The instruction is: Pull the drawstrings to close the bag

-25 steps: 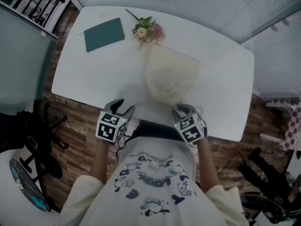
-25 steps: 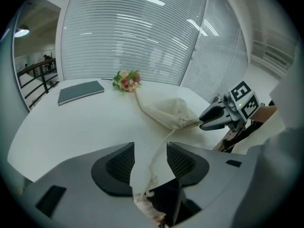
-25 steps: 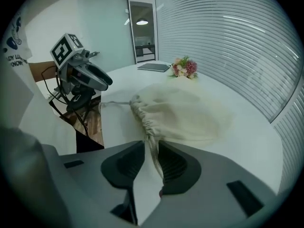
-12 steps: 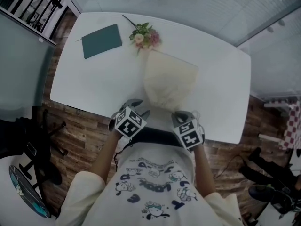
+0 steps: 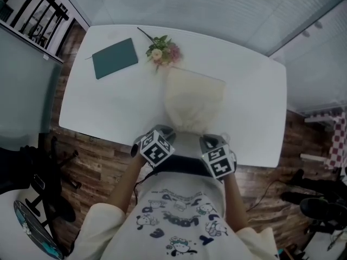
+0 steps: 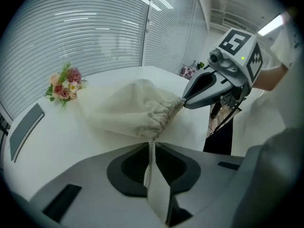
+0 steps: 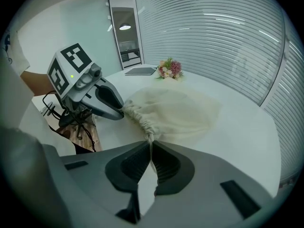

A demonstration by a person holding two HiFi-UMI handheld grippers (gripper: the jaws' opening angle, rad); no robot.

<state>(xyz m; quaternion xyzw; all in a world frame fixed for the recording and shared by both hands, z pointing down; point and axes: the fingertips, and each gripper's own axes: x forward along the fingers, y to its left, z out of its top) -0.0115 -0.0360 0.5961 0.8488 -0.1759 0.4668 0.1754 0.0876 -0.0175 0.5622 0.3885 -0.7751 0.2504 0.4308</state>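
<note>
A cream cloth drawstring bag (image 5: 194, 99) lies on the white table (image 5: 108, 102), its gathered mouth toward the near edge. My left gripper (image 5: 165, 130) is at the left end of the mouth. Its jaws have just been closing, and a drawstring (image 6: 152, 148) now runs between the pinched pads. My right gripper (image 5: 209, 140) is at the right end, shut on the other drawstring (image 7: 150, 141) after closing a moment ago. In the left gripper view the right gripper (image 6: 190, 99) tips touch the puckered hem of the bag (image 6: 133, 108). The right gripper view shows the left gripper (image 7: 118, 110) at the hem too.
A dark green notebook (image 5: 114, 57) and a small bunch of flowers (image 5: 161, 49) lie at the table's far side, beyond the bag. The person stands against the near edge. A dark chair base (image 5: 49, 188) stands on the wooden floor at the left.
My left gripper moved right to the bag's mouth, rolled, and closed on the drawstring. The right gripper stayed at the right end of the mouth.
</note>
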